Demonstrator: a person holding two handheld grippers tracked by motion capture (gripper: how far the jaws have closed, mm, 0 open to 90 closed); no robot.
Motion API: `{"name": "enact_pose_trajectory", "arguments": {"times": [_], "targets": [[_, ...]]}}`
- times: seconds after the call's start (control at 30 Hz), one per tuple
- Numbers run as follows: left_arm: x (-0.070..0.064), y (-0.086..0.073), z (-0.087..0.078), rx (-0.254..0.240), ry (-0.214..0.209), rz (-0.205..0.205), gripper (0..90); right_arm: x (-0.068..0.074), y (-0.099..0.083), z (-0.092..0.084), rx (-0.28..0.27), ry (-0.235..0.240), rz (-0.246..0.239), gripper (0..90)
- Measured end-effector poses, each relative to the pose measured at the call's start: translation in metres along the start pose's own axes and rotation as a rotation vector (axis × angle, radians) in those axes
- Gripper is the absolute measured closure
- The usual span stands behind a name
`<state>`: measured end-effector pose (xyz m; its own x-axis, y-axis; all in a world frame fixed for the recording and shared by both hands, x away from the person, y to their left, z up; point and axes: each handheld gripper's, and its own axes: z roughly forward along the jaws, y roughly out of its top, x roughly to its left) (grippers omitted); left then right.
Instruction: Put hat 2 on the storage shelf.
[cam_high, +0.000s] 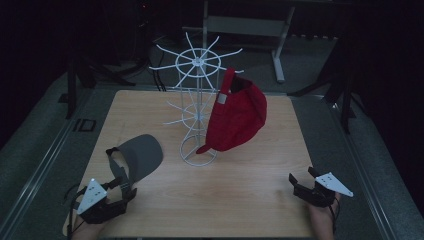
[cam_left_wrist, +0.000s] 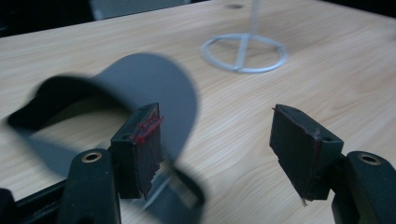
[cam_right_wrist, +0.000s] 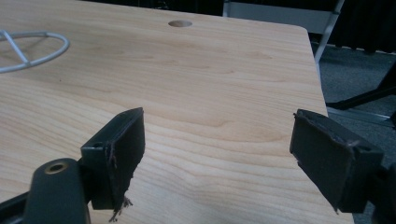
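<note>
A grey visor cap (cam_high: 142, 155) lies on the wooden table (cam_high: 240, 200) at the front left, brim away from me, its dark strap looping toward my left gripper (cam_high: 125, 189). In the left gripper view the visor (cam_left_wrist: 154, 79) lies just ahead. Its strap runs under the left finger (cam_left_wrist: 140, 149) and into the gap. The left gripper (cam_left_wrist: 217, 116) is open and not pressing on it. A red cap (cam_high: 237, 117) hangs on the right side of a white wire rack (cam_high: 197, 62). My right gripper (cam_high: 302, 175) rests low at the front right, and its own view shows the right gripper (cam_right_wrist: 219, 116) open over bare wood.
The rack's ring base (cam_left_wrist: 243, 46) stands mid-table, and its edge (cam_right_wrist: 28, 46) appears at the left of the right gripper view. A small round hole (cam_right_wrist: 180, 23) sits near the table's far edge. Dark floor and stand legs (cam_high: 280, 50) surround the table.
</note>
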<state>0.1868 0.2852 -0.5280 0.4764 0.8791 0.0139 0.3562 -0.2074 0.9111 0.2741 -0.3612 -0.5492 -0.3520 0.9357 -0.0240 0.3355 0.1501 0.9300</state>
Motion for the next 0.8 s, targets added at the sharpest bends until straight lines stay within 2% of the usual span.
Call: {"name": "enact_pose_trajectory", "arguments": {"times": [0.03,0.07,0.1,0.2,0.27,0.33,0.43,0.53,0.6,0.67,0.77,0.8], "targets": [[0.0,0.0,0.0,0.0,0.0,0.0,34.8,0.0,0.0,0.0,0.0,0.0,0.0,17.9],[0.008,-0.006,-0.004,0.003,0.023,-0.03,34.8,0.0,-0.001,0.001,0.0,0.009,0.003,17.9],[0.011,-0.009,-0.006,0.012,0.038,-0.039,34.8,0.0,-0.002,0.002,0.014,0.009,0.008,17.9],[0.018,-0.014,-0.003,0.051,0.082,-0.05,34.8,-0.001,-0.002,0.001,0.01,-0.002,0.011,18.1],[0.026,-0.011,0.003,0.062,0.076,-0.082,34.8,-0.002,-0.003,0.0,0.014,-0.001,0.027,18.1],[0.032,-0.008,0.008,0.08,0.041,-0.079,34.8,-0.003,-0.003,0.0,0.013,-0.001,0.035,18.1],[0.037,-0.004,0.017,0.118,0.015,-0.039,34.8,-0.004,-0.003,-0.001,0.012,0.005,0.041,18.3],[0.038,-0.003,0.022,0.131,-0.013,-0.042,34.8,-0.004,-0.004,-0.001,0.016,0.009,0.049,18.3],[0.034,-0.003,0.026,0.151,-0.016,-0.007,34.8,-0.004,-0.004,-0.001,0.013,0.01,0.045,18.4],[0.033,-0.003,0.032,0.178,-0.006,0.008,35.2,-0.003,-0.004,0.0,0.017,0.012,0.048,18.4],[0.034,-0.003,0.039,0.225,-0.003,0.042,41.0,-0.003,-0.003,0.0,0.02,0.011,0.045,18.5],[0.034,-0.003,0.042,0.254,-0.015,0.053,42.4,-0.003,-0.003,0.0,0.02,0.011,0.045,18.5]]}}
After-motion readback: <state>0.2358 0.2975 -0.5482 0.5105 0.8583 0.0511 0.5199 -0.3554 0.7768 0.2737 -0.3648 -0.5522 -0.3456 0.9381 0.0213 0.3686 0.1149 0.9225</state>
